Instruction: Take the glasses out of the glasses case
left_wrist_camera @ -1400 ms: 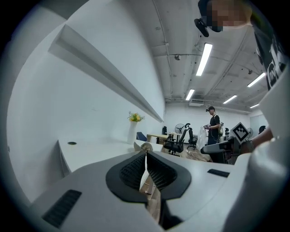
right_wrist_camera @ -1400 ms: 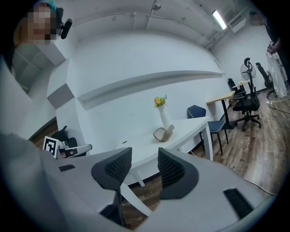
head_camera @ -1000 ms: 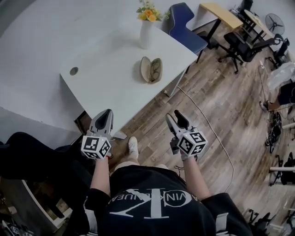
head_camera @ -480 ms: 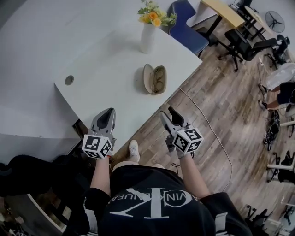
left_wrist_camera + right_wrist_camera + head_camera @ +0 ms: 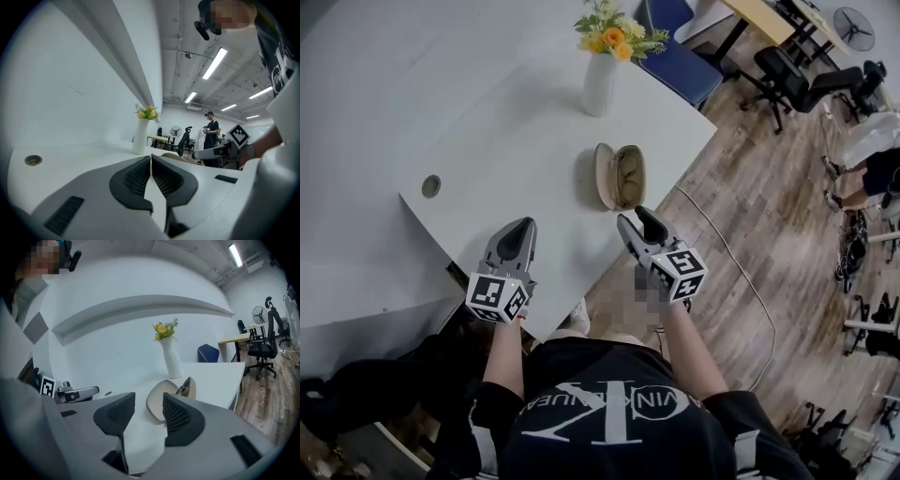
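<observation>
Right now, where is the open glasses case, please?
Head view: the open beige glasses case lies on the white table, between the white vase and the right tool.

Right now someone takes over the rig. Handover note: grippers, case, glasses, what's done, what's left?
Left gripper: shut, empty, over the near edge of the table.
Right gripper: open, empty, pointed at the case, short of it.
Case: lies open on the table, in front of the vase.
Glasses: in the case's right half in the head view.
Done: case is open.
Left: reach in, grip the glasses, lift them out.
</observation>
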